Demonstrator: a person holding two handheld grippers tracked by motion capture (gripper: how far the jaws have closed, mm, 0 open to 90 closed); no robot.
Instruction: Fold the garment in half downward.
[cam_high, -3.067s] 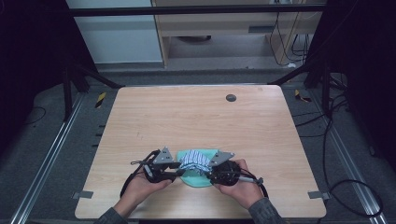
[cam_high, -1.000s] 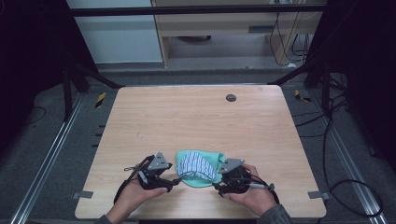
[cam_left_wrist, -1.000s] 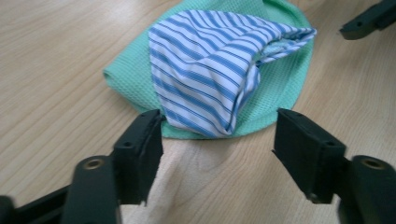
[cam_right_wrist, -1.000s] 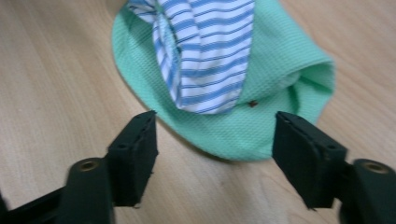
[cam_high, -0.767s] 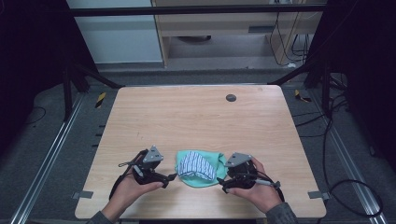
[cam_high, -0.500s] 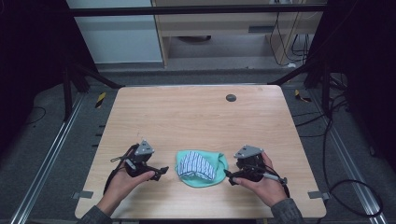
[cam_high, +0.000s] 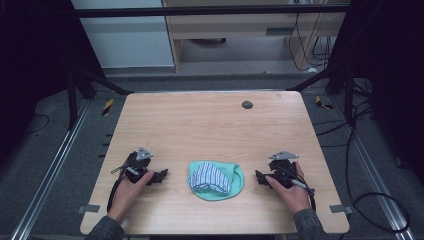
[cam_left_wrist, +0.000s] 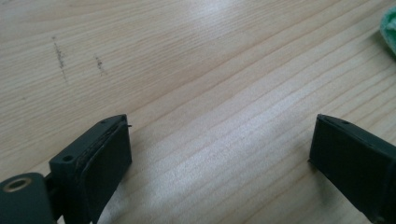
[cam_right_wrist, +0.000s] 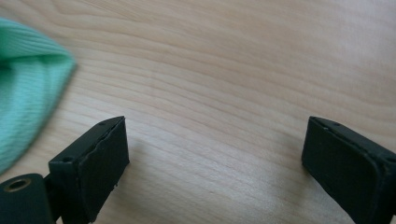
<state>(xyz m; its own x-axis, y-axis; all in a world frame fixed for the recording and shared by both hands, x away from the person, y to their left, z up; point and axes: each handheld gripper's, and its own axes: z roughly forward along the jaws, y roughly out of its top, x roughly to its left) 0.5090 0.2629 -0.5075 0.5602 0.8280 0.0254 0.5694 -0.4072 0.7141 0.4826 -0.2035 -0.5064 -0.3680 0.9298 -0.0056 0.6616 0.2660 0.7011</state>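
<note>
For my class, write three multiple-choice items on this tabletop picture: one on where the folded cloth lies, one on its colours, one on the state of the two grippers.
1. Where does the folded cloth lie?
A. Between the two grippers, near the table's front edge
B. At the far edge, by the dark round spot
C. On the floor left of the table

2. What colours does the cloth show?
A. Red and black
B. Green, with a blue-and-white striped part
C. Plain yellow

3. How do the left gripper and right gripper stand?
A. Both shut on the cloth
B. Left shut, right open
C. Both open, apart from the cloth

Answers: 1 A, the high view shows the cloth on the table midway between the hands, near the front. 2 B, a green layer lies under a striped one. 3 C, each gripper view shows the jaws wide apart over bare wood.
</note>
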